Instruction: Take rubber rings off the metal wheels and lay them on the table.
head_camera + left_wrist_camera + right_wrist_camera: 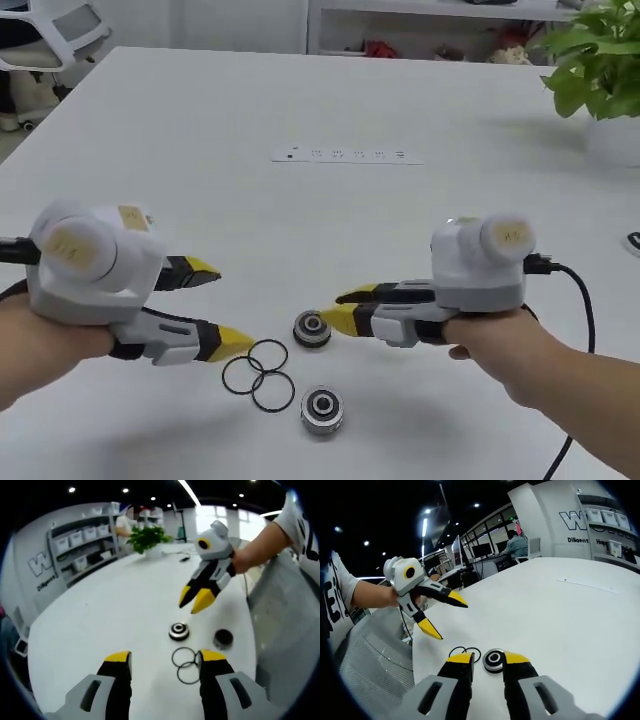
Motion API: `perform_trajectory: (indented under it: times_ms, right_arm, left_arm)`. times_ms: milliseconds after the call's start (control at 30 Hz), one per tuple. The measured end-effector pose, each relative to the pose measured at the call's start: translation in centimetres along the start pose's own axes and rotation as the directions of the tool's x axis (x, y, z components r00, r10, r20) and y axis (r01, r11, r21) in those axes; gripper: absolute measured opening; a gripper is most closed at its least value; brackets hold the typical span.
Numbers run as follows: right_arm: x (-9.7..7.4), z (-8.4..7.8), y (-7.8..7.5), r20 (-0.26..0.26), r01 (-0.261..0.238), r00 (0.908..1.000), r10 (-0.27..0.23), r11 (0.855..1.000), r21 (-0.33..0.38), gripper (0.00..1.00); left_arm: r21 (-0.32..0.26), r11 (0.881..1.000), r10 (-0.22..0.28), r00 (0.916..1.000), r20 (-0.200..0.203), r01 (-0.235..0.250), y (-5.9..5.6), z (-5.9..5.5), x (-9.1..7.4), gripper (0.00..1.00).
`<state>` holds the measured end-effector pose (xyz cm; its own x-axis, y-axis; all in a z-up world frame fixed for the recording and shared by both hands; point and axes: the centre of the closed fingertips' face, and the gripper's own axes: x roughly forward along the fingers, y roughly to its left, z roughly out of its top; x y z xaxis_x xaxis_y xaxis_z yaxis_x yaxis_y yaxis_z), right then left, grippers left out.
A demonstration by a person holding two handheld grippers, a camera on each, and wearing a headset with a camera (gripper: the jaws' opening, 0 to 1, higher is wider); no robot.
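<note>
Two metal wheels lie on the white table (420,120): one (312,329) just beside my right gripper's tips, the other (322,410) nearer me. Three loose black rubber rings (260,373) lie overlapping to their left. My left gripper (222,305) hovers wide open just left of the rings, holding nothing. Its own view has the rings (185,664) and both wheels (179,631) (223,638) ahead of its jaws (165,656). My right gripper (340,307) is narrowly open and empty, raised a little off the table (194,601). The first wheel (494,660) lies just beyond its tips.
A flush socket strip (345,155) is set in the table's middle. A potted plant (598,60) stands at the far right corner. The right gripper's black cable (582,310) trails off to the right. A white chair (50,35) stands beyond the far left edge.
</note>
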<state>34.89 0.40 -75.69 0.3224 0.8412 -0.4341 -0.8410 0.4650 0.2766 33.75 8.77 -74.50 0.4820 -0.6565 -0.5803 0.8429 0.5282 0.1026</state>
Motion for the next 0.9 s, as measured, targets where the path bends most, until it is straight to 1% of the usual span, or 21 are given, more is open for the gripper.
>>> perform_trajectory:
  times_ms: [133, 500, 700, 900]
  right_arm:
    - [0.0, -0.3, 0.0, -0.018, -0.001, 0.9998, 0.000, 1.000, -0.025, 0.20]
    - [0.0, -1.6, -0.8, -0.055, 0.015, 0.9983, -0.017, 0.999, -0.045, 0.21]
    - [0.0, -1.9, -1.2, -0.062, 0.030, 0.9975, -0.034, 0.998, -0.063, 0.26]
    - [0.2, -2.6, -1.4, -0.079, 0.033, 0.9961, -0.038, 0.997, -0.067, 0.26]
  left_arm:
    - [-0.005, 1.000, 0.001, 1.0000, 0.001, -0.001, 0.1, 0.1, 0.3, 0.54]
    - [-0.007, 1.000, -0.016, 0.9998, -0.011, 0.016, 0.0, -0.1, 1.4, 0.54]
    - [-0.017, 1.000, -0.023, 0.9996, -0.016, 0.023, 0.1, -0.3, 2.0, 0.54]
    - [-0.023, 0.999, -0.029, 0.9995, -0.016, 0.028, 0.0, -0.2, 2.7, 0.54]
